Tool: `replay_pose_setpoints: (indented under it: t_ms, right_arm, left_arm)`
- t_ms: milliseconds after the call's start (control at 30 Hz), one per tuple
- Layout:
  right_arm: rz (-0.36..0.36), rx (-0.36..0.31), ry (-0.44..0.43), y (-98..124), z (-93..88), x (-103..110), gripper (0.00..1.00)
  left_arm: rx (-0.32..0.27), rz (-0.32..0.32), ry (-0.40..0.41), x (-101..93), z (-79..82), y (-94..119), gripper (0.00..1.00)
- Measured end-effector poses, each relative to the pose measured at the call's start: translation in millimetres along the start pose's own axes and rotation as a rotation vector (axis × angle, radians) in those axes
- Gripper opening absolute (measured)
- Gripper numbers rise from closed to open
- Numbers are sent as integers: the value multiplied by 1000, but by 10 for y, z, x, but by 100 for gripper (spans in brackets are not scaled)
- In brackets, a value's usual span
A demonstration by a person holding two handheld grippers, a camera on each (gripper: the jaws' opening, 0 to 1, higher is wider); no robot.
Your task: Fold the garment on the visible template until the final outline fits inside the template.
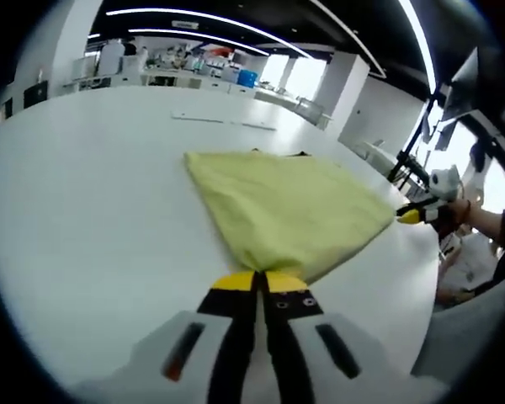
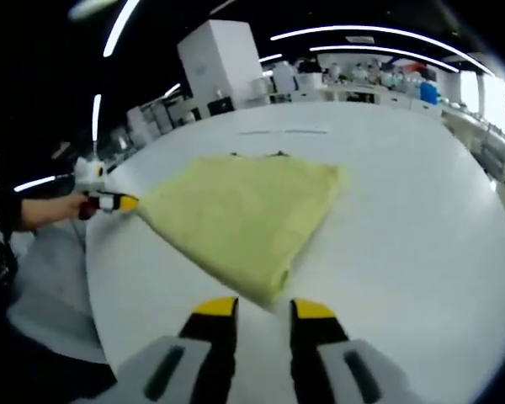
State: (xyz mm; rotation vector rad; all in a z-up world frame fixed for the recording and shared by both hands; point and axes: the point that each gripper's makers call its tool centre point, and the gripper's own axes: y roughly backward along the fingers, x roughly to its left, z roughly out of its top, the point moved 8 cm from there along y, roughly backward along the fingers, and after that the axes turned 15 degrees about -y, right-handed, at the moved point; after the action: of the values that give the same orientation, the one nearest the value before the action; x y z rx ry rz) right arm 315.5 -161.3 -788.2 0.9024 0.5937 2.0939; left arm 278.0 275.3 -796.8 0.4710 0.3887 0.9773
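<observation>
Left gripper view: the garment (image 1: 290, 210), a pale yellow-green cloth, is lying folded on the white table (image 1: 84, 194), forming a roughly triangular shape with smooth upper layers and soft, rounded fold edges. Its nearest corner is reaching the yellow tips of the left gripper (image 1: 260, 282), whose jaws are pressing together and pinching that corner. At the cloth's right corner, the right gripper (image 1: 410, 215) is appearing with a person's hand (image 1: 467, 212) behind it.

Right gripper view: the same garment (image 2: 244, 210) is spreading across the table (image 2: 404, 210), one point directed toward the camera. The right gripper (image 2: 263, 309) is sitting just short of this near corner with its jaws spread apart, a strip of table showing between the tips. At the far left corner, the left gripper (image 2: 122, 202) is touching the cloth edge, a hand (image 2: 55, 210) gripping it.
</observation>
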Motion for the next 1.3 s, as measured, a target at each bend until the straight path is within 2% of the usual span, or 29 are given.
replay_pose_setpoints:
  t_ms: [133, 267, 467, 933, 1300]
  right_arm:
    - [34, -10, -24, -80, 50, 2, 12]
    - [41, -9, -45, -128, 68, -18, 0]
    - [40, -6, -44, -113, 68, 6, 0]
    - [26, 3, -46, -107, 67, 1, 0]
    - [21, 12, -54, -122, 75, 1, 0]
  left_arm:
    - [3, -11, -12, 10, 11, 30, 0]
    - [-5, -31, -17, 27, 60, 69, 0]
    - [11, -68, -109, 19, 149, 131, 0]
    - [4, -124, -116, 0, 172, 146, 0]
    - [26, -165, -133, 26, 114, 144, 2]
